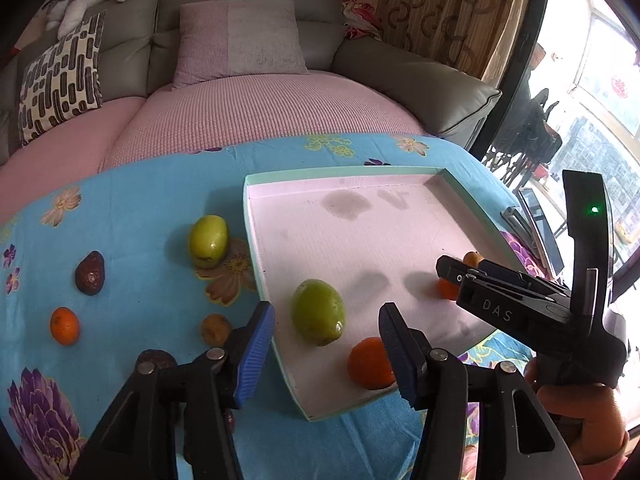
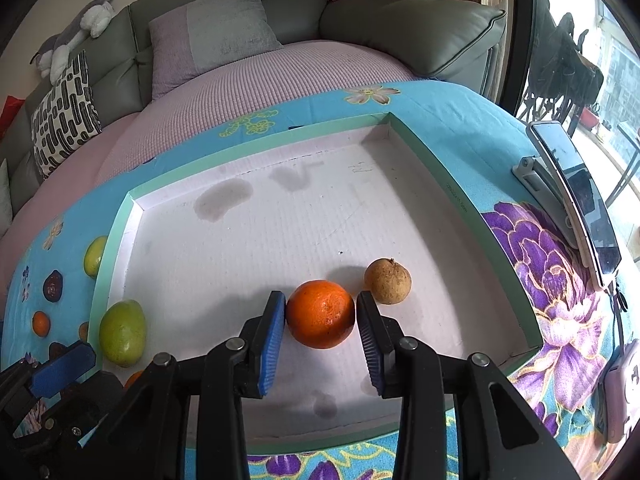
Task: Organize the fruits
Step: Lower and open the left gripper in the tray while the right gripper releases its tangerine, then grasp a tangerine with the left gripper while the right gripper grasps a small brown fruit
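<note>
A shallow white tray with a green rim lies on the blue flowered cloth. In the right wrist view my right gripper has its pads on both sides of an orange on the tray floor, beside a small brown fruit. In the left wrist view my left gripper is open and empty over the tray's near left corner, with a green mango and a second orange in the tray between its fingers. The right gripper also shows in this view.
On the cloth left of the tray lie another green mango, a dark avocado, a small orange and a brown fruit. A phone on a stand is right of the tray. A sofa stands behind the table.
</note>
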A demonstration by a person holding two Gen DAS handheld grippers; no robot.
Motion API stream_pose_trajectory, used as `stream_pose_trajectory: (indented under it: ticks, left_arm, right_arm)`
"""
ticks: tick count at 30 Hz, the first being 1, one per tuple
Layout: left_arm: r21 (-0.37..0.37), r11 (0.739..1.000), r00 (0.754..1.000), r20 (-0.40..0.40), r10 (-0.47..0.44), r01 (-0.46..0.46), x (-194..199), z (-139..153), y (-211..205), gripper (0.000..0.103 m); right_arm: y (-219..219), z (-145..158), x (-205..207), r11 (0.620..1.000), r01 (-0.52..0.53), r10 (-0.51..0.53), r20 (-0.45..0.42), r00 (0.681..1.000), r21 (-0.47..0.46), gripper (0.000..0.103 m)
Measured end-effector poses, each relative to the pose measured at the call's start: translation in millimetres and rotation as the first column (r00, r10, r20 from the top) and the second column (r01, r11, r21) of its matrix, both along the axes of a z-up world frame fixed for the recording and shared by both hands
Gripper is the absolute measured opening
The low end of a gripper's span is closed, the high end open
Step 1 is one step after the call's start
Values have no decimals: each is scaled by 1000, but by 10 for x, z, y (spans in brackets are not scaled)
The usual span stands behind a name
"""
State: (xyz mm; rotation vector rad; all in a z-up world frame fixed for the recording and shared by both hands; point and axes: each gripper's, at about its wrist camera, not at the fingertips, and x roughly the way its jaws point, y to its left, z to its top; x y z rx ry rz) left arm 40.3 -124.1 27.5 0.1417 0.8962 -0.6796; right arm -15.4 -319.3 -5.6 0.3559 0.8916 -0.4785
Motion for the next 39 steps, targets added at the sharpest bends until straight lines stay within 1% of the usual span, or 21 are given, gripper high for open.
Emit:
stream_pose_trajectory:
  ticks: [1, 3, 4, 6, 7, 8, 10, 13, 15, 18, 20, 21, 23, 27, 30, 33, 35, 37, 39]
  left_arm:
    - [21, 999, 999, 19, 36, -36, 46, 6, 70, 64]
    - [49, 992, 992, 47, 113, -116, 156, 4, 250, 70]
    - [56, 986, 987, 55, 154, -157, 218, -7, 366, 72]
    - [65, 968, 970, 57, 238, -242, 346, -44, 603, 75]
    - [72, 956, 958, 58, 282, -286, 404, -66, 727, 80]
    - [83, 939, 942, 64, 329, -333, 455, -88, 855, 83]
    - [112, 899, 905, 90, 415, -423, 537, -122, 1098, 90]
    - [133, 832, 842, 119, 526, -538, 614, -149, 1444, 99]
    - [119, 796, 804, 125, 581, -594, 644, -148, 1675, 101]
    - [94, 751, 756, 133, 641, -654, 643, -131, 1948, 102]
    - [91, 723, 727, 142, 672, -685, 642, -123, 2085, 102]
    - [89, 710, 714, 145, 685, -699, 639, -120, 2148, 103]
    - [78, 691, 694, 146, 705, -719, 624, -107, 2259, 103]
    - [51, 669, 668, 155, 728, -741, 589, -51, 2382, 103]
    - [23, 663, 658, 155, 737, -748, 557, -4, 2461, 103]
    - [-5, 670, 663, 135, 736, -743, 547, 30, 2507, 103]
    - [-14, 674, 668, 127, 734, -738, 554, 53, 2510, 103]
    - [-26, 687, 680, 113, 724, -726, 568, 66, 2492, 103]
    - [-46, 699, 693, 95, 714, -714, 579, 71, 2466, 103]
  right_arm:
    - [7, 17, -4, 1000, -2, 2, 6, 1000, -3, 53]
    - [25, 52, -6, 1000, -8, 8, 20, 1000, -8, 59]
    - [39, 64, -1, 1000, -10, 10, 25, 1000, -14, 64]
    - [76, 87, 13, 1000, -18, 19, 37, 999, -22, 74]
    - [95, 97, 23, 999, -26, 27, 46, 999, -22, 76]
    - [120, 109, 34, 999, -33, 35, 55, 998, -22, 77]
    - [166, 129, 57, 999, -43, 44, 65, 997, -31, 85]
    - [252, 152, 103, 997, -54, 57, 65, 996, -51, 88]
    - [309, 157, 129, 996, -67, 70, 69, 995, -54, 88]
    - [397, 175, 160, 995, -82, 87, 84, 993, -60, 89]
    - [456, 191, 193, 994, -87, 92, 97, 991, -60, 92]
    - [492, 203, 204, 994, -91, 98, 108, 989, -61, 97]
    - [583, 232, 238, 992, -112, 118, 130, 984, -59, 97]
    - [804, 269, 328, 985, -164, 171, 156, 973, -60, 97]
    - [1028, 299, 419, 968, -237, 247, 160, 956, -76, 97]
    - [1250, 331, 487, 952, -287, 302, 161, 940, -111, 97]
    - [1369, 347, 519, 940, -324, 338, 173, 925, -107, 97]
    - [1494, 358, 553, 927, -359, 374, 178, 910, -111, 97]
    - [1632, 350, 590, 911, -393, 410, 164, 897, -127, 97]
